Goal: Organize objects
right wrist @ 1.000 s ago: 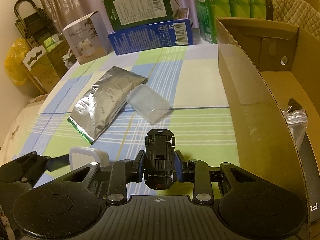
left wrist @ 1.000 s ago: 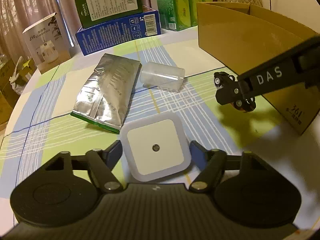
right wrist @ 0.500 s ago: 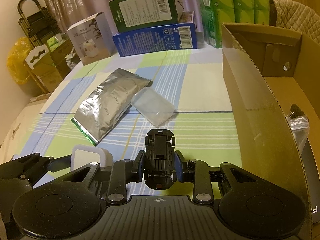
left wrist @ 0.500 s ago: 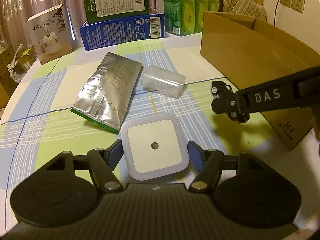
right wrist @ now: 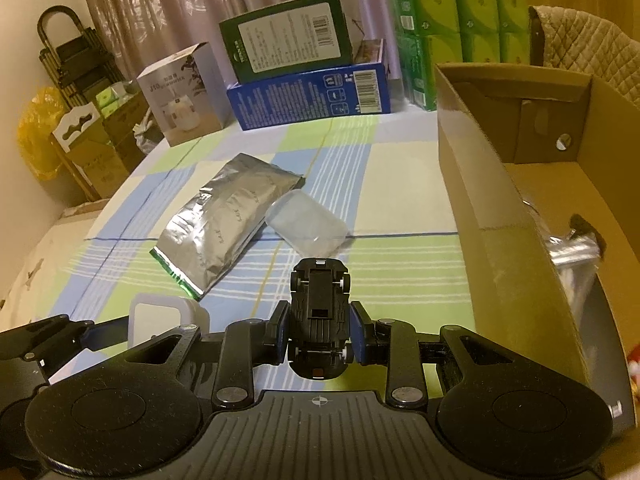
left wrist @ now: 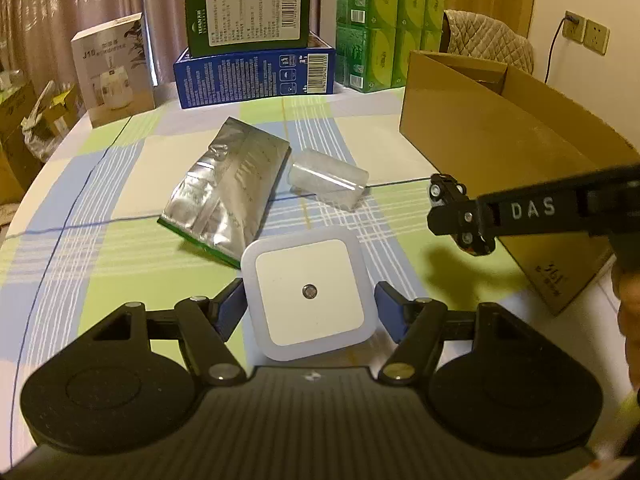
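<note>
A white square night light (left wrist: 310, 296) sits between the blue pads of my left gripper (left wrist: 309, 307), which is shut on it and holds it above the checked tablecloth. The same light (right wrist: 160, 316) shows at lower left in the right wrist view. My right gripper (right wrist: 320, 334) is shut on a black toy car (right wrist: 320, 308), underside up. From the left wrist view that gripper (left wrist: 460, 216) hangs just left of the open cardboard box (left wrist: 500, 140). On the table ahead lie a silver foil pouch (left wrist: 228, 196) and a clear plastic case (left wrist: 328, 178), touching each other.
The cardboard box's near wall (right wrist: 500, 208) rises to the right; a clear bag (right wrist: 576, 256) lies inside. At the table's back stand a blue box (left wrist: 256, 76) with a green box (left wrist: 248, 16) on it, a white carton (left wrist: 112, 68) and green packs (left wrist: 376, 28).
Both grippers have risen a little with their loads, so more of the room's back shows. The night light and the toy car stay gripped; pouch and case have not moved.
</note>
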Available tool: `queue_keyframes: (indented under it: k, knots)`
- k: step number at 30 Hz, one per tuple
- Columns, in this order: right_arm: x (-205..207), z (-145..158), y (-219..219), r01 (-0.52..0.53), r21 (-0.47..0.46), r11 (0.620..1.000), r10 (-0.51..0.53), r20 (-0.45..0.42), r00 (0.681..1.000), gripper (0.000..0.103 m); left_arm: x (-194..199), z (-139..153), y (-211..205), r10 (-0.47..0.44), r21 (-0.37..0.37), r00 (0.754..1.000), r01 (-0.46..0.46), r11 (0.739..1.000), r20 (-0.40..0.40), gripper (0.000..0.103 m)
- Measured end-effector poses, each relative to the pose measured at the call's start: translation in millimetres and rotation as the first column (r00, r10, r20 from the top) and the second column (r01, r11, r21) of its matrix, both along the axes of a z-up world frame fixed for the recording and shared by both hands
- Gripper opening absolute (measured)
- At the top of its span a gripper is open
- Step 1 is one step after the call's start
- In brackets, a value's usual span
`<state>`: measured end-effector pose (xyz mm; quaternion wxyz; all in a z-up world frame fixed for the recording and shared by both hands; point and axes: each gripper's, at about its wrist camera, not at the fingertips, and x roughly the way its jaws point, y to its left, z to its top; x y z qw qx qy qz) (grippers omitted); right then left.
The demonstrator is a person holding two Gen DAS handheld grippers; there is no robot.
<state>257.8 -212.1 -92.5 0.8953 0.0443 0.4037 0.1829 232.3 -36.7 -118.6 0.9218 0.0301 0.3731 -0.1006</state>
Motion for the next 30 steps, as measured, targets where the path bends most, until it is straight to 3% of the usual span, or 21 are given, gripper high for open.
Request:
queue_keyframes:
  k: [6, 14, 30]
  knots:
    - [-35.4, 12.2, -12.5, 0.030, 0.022, 0.999, -0.030, -0.006, 1.000, 0.027, -22.2, 16.3, -5.1, 0.049, -0.072, 0.999, -0.050, 0.996, -0.016, 0.065]
    - [-77.4, 55.1, -37.2, 0.076, 0.052, 0.996, -0.079, 0.052, 0.996, 0.027, -58.7, 55.7, -16.8, 0.089, -0.120, 0.996, -0.087, 0.989, 0.016, 0.065]
    - [-129.3, 105.4, -72.8, 0.102, 0.063, 0.993, -0.108, 0.108, 0.988, 0.027, -112.0, 112.7, -39.2, 0.083, -0.137, 0.994, -0.072, 0.988, 0.074, 0.065]
